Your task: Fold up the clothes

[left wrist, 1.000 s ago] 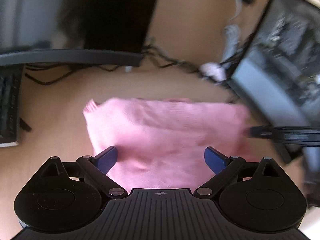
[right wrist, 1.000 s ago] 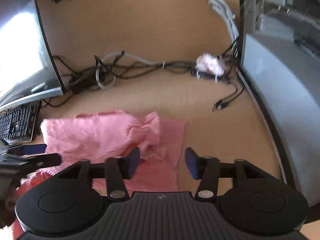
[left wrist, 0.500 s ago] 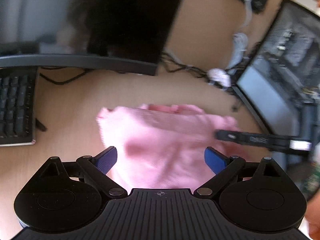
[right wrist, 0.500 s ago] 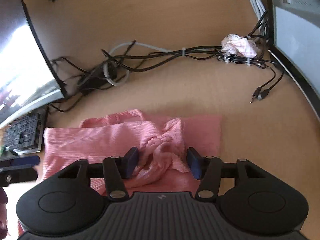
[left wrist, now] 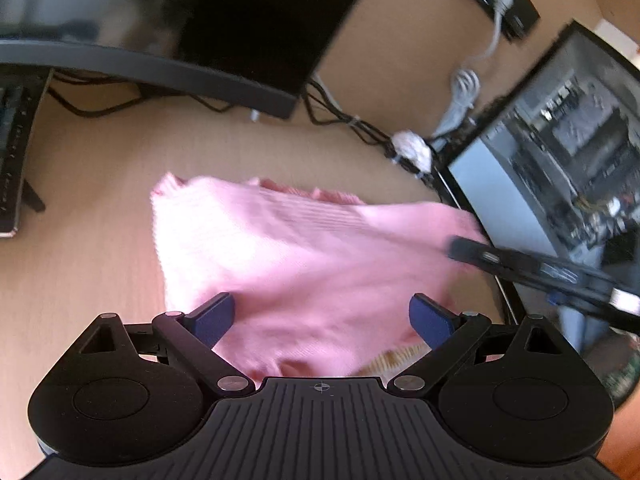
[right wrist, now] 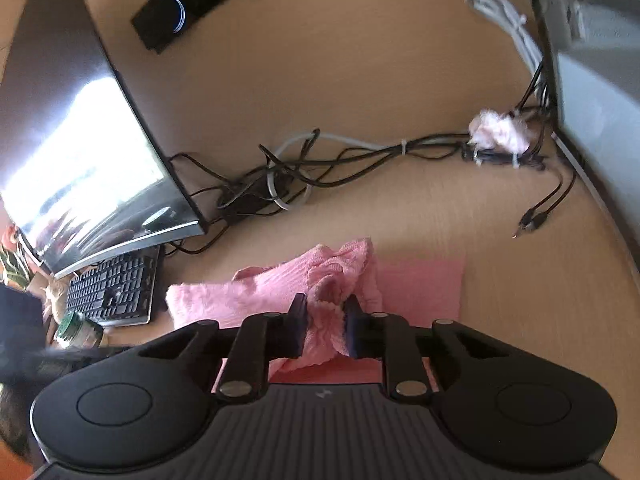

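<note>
A pink knitted garment (left wrist: 288,256) lies on the wooden desk (left wrist: 92,208), partly folded. My left gripper (left wrist: 322,316) hovers over its near edge with blue fingers wide open and nothing between them. In the right wrist view the same garment (right wrist: 248,296) lies bunched, and my right gripper (right wrist: 325,326) is shut on a gathered fold of it. The right gripper's black body (left wrist: 532,268) reaches in from the right in the left wrist view, at the garment's right end.
A curved monitor (left wrist: 168,32) and a keyboard (left wrist: 12,160) stand at the left. A second monitor (left wrist: 560,152) stands at the right. Tangled cables (right wrist: 288,176) and a crumpled tissue (right wrist: 500,132) lie behind the garment. A power strip (right wrist: 200,8) hangs on the wall.
My right gripper has closed from open onto a bunch of the pink garment. The left gripper stayed open and shifted over the cloth.
</note>
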### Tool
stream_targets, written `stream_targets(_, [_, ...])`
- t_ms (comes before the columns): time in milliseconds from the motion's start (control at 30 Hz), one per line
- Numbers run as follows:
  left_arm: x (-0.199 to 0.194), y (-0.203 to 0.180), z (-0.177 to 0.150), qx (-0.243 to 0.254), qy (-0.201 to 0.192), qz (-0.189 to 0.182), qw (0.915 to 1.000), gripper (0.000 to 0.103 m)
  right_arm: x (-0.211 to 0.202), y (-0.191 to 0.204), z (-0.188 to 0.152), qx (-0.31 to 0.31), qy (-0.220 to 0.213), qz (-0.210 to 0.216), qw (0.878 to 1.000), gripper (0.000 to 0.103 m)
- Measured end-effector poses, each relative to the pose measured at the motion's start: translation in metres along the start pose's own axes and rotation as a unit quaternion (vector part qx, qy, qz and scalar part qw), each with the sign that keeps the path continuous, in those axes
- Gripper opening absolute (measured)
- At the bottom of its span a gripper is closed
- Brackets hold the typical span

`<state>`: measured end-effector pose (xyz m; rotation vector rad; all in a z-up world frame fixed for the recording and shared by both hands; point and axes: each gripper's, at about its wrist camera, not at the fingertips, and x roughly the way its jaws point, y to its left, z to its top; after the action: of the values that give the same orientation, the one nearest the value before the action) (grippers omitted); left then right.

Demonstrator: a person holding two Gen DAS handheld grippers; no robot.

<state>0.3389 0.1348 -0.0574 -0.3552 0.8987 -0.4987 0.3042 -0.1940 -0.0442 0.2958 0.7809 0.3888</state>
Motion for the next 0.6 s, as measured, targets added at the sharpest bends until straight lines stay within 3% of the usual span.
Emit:
stream_targets(133, [0.011,0.001,0.009,0.013,0.005,0.075,0.9971,0.098,0.027,-0.006,-0.020,-0.041,0.066,-0.068,0.995,0.026])
stream_targets(200, [0.016,0.000,0.011,0.023,0.010,0.108,0.9938,0.098,0.022,0.000,-0.022,-0.059,0.052,-0.076,0.994,0.029])
stream_targets(267, [0.018,-0.002,0.012,0.034,0.011,0.134,0.9903,0.098,0.010,0.013,-0.017,-0.092,0.023,-0.096,0.991,0.051])
stream_targets(367, [0.013,-0.009,0.011,0.064,0.002,0.162,0.9848,0.098,0.015,0.015,-0.016,-0.094,0.024,-0.092,0.991,0.054])
stream_targets(500, [0.002,-0.027,0.014,0.097,-0.023,0.170,0.9804,0.098,0.023,0.016,-0.015,-0.092,0.029,-0.083,0.992,0.054])
stream_targets(600, [-0.004,-0.040,0.018,0.103,-0.036,0.140,0.9840,0.097,0.029,0.017,-0.014,-0.090,0.032,-0.077,0.992,0.054])
